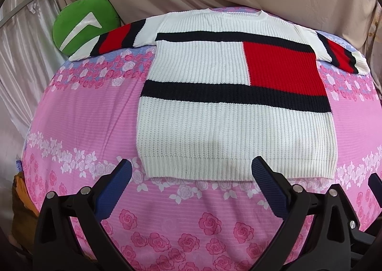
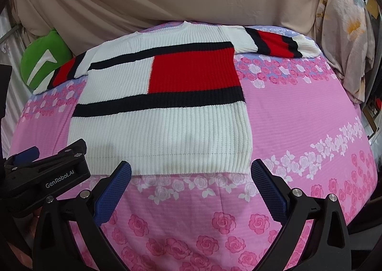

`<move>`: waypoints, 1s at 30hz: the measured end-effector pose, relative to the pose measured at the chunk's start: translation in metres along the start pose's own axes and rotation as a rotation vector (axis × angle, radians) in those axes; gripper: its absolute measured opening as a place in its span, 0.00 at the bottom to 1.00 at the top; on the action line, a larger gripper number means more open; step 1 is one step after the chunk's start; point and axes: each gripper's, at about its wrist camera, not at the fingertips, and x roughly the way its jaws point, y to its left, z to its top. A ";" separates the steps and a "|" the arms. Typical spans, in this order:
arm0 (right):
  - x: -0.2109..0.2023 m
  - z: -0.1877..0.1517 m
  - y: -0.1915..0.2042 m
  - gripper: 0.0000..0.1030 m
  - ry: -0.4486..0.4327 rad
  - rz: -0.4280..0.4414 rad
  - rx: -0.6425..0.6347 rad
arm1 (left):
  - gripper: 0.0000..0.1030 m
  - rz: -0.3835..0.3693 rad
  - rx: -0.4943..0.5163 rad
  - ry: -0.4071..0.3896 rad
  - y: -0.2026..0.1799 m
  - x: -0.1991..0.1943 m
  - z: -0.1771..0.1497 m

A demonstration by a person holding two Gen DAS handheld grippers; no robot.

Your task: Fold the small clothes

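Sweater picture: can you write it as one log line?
sweater: flat, unfolded on bed | left gripper: open | right gripper: open

Your white knit sweater (image 1: 214, 132), banded navy with a red block, lies flat, sleeves spread, hem just beyond your fingertips.

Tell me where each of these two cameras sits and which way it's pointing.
Left wrist: on the left gripper, facing forward over the sweater; its own open fingers show.
Right wrist: on the right gripper, facing the sweater's hem; its open fingers and the left gripper's body show.
Shared: sweater, pink floral bedspread, green cushion.
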 end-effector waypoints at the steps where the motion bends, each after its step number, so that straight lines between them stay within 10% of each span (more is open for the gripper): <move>1: -0.001 -0.001 0.000 0.95 -0.001 0.000 0.001 | 0.95 0.000 0.000 0.000 0.000 0.000 0.000; 30: 0.001 -0.001 0.002 0.95 0.018 -0.001 0.004 | 0.95 0.006 0.003 0.014 -0.001 0.004 0.001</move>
